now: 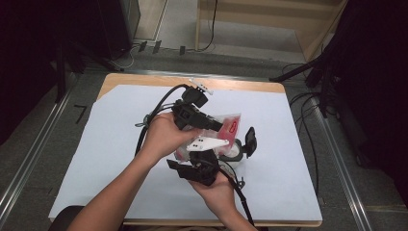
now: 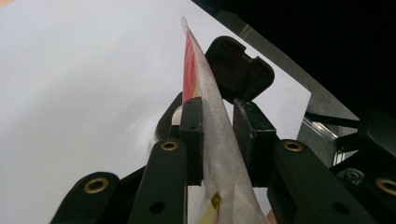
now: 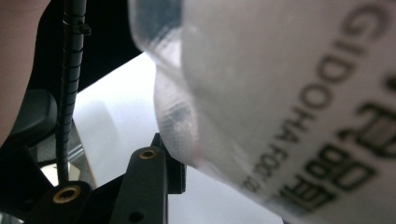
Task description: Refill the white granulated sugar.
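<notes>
A translucent plastic bag (image 1: 232, 123) with a red label is held up over the middle of the table between both grippers. My left gripper (image 1: 219, 126) comes in from the left and is shut on it. In the left gripper view the bag (image 2: 211, 93) stands edge-on between the pads (image 2: 192, 140) of that gripper (image 2: 219, 106). My right gripper (image 1: 210, 153), under its white three-cornered plate, comes from the near side and grips the bag's lower part. In the right gripper view the printed bag (image 3: 289, 93) presses against one finger (image 3: 150, 179) and hides the other.
A white sheet (image 1: 120, 144) covers the wooden table (image 1: 144, 79). Just right of the bag, a grey ring (image 1: 235, 154) lies with a black paddle-shaped piece (image 1: 250, 140) standing beside it. A small white part (image 1: 201, 85) lies at the far edge. Cables trail off both grippers.
</notes>
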Motion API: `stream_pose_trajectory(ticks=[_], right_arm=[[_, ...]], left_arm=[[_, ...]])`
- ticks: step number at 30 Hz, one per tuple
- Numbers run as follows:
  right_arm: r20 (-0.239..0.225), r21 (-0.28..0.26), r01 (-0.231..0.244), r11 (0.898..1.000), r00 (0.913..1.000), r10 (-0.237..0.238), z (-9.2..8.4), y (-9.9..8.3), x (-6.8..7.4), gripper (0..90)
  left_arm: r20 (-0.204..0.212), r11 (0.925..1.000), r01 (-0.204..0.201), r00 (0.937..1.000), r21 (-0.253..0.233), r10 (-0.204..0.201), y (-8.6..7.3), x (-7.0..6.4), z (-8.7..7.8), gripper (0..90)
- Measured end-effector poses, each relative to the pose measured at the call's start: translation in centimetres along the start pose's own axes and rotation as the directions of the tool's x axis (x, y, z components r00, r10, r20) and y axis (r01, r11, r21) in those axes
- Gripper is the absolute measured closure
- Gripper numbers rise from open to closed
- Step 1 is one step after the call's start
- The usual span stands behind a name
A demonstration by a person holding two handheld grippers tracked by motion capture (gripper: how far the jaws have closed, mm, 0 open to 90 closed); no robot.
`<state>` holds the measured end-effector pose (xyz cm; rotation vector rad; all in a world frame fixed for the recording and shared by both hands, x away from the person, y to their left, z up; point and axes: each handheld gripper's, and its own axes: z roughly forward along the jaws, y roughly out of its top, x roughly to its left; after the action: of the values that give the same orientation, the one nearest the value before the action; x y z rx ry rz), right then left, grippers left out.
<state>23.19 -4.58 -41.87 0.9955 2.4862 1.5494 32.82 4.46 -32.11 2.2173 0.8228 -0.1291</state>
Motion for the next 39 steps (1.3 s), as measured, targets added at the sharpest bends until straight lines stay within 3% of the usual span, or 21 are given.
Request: stream_pose_trajectory(ticks=[3, 7, 23, 34, 37, 39], right_arm=[[0.016, 0.007, 0.024, 1.0, 0.9996, -0.024, -0.01, 0.03, 0.19, 64.3], [0.008, 0.007, 0.016, 1.0, 0.9998, -0.016, -0.02, 0.04, 0.19, 64.5], [-0.021, -0.004, -0.003, 1.0, 0.9998, 0.003, -0.12, 0.04, -0.12, 64.6], [-0.025, -0.028, -0.005, 1.0, 0.9997, 0.004, -0.45, 0.09, -0.14, 64.6], [-0.027, -0.03, -0.011, 0.999, 0.9996, 0.01, -0.44, 0.09, -0.14, 64.5], [-0.013, -0.027, 0.002, 1.0, 0.9999, -0.003, -0.43, 0.05, 0.0, 64.5]], left_arm=[[0.0, 1.0, -0.006, 1.0, -0.002, 0.006, 0.01, -0.02, -0.06, 75.9], [-0.012, 1.0, -0.008, 0.9999, 0.002, 0.008, 0.01, -0.23, -0.05, 75.9], [0.006, 0.9999, 0.01, 0.9999, -0.006, -0.01, 0.03, 0.31, -0.02, 74.3], [0.019, 0.9996, 0.013, 0.9997, -0.024, -0.012, 0.07, -0.05, -0.42, 71.4], [-0.002, 0.9999, 0.007, 1.0, -0.01, -0.007, 0.1, 0.01, -0.41, 73.6], [0.009, 0.9999, 0.009, 0.9999, -0.008, -0.009, 0.1, 0.17, -0.32, 75.7]])
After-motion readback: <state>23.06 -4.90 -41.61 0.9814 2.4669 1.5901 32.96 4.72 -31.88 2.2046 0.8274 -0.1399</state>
